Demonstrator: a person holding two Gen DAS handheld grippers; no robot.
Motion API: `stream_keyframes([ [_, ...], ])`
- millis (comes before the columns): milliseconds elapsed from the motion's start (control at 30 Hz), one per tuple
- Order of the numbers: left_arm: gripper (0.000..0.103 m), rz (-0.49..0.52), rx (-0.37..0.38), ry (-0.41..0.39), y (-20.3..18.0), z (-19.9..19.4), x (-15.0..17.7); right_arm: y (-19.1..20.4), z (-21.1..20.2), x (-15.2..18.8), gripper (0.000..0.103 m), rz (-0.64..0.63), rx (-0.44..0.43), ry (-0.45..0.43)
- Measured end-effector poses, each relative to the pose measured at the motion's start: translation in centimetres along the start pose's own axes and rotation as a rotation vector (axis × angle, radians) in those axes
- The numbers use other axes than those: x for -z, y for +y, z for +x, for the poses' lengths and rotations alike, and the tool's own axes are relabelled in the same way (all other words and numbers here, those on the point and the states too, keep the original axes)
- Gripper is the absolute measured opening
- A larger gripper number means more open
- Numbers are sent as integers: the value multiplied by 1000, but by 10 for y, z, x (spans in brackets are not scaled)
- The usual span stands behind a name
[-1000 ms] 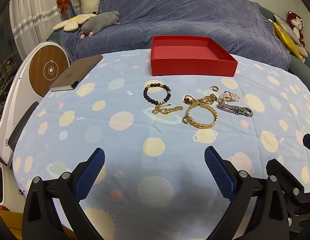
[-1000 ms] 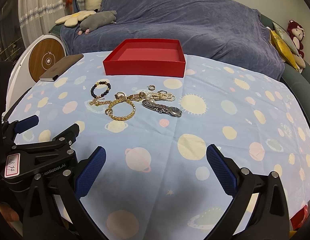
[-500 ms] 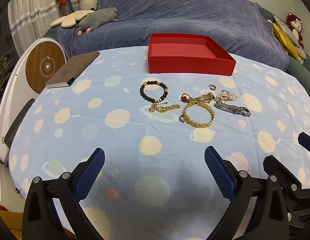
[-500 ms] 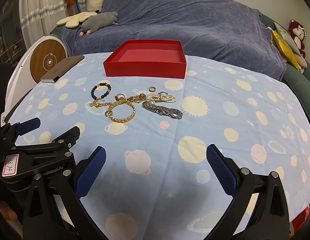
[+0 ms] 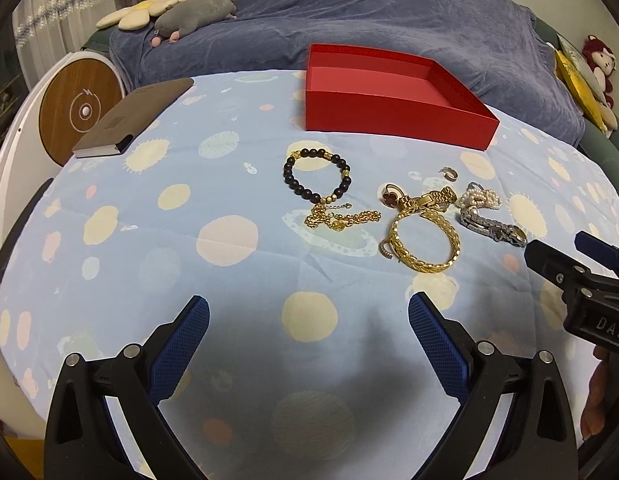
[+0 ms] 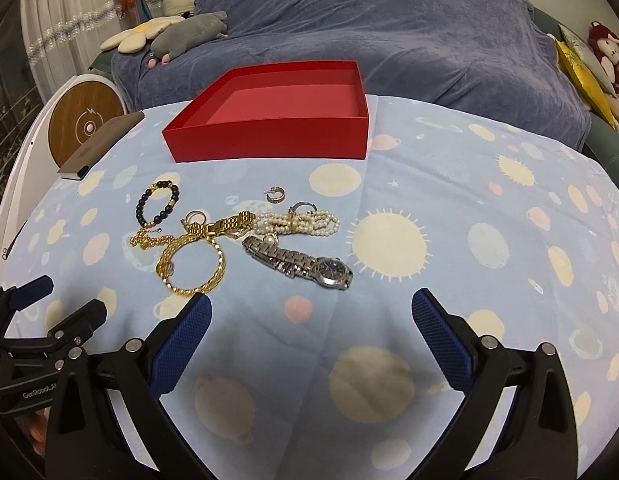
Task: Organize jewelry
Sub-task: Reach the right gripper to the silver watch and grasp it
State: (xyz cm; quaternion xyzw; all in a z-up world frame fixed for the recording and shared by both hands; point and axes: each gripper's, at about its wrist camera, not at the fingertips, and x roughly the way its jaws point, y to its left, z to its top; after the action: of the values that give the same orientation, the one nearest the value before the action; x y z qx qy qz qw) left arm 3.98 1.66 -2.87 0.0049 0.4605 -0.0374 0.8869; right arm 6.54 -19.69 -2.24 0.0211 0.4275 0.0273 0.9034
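Both jaws stood wide and held nothing: the left gripper (image 5: 309, 336) and right gripper (image 6: 311, 332) hung over bare cloth, well short of the red box (image 6: 269, 136). Nearer than the box lay the jewelry: beaded bracelet (image 5: 316, 176), gold chain (image 5: 341, 218), gold bangle (image 6: 193, 264), pearls (image 6: 297, 222) and silver watch (image 6: 301, 264), several touching or overlapping. Tangled pieces could probably drag neighbours along in a lift; a notebook (image 5: 135, 118) lay left of the box, clear of the path.
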Motion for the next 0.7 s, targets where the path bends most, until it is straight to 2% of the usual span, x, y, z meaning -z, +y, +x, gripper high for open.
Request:
stream_keyframes([
  [100, 97, -13, 9, 3, 4, 9, -6, -1, 14, -8, 98, -17, 6, 21],
  [367, 97, -44, 36, 27, 17, 29, -12, -1, 46, -18, 96, -62, -57, 102],
  [500, 97, -45, 46, 31, 22, 34, -13, -2, 56, -18, 80, -71, -68, 131],
  [700, 97, -49, 71, 13, 25, 33, -21, -1, 52, -15, 64, -105, -86, 145],
])
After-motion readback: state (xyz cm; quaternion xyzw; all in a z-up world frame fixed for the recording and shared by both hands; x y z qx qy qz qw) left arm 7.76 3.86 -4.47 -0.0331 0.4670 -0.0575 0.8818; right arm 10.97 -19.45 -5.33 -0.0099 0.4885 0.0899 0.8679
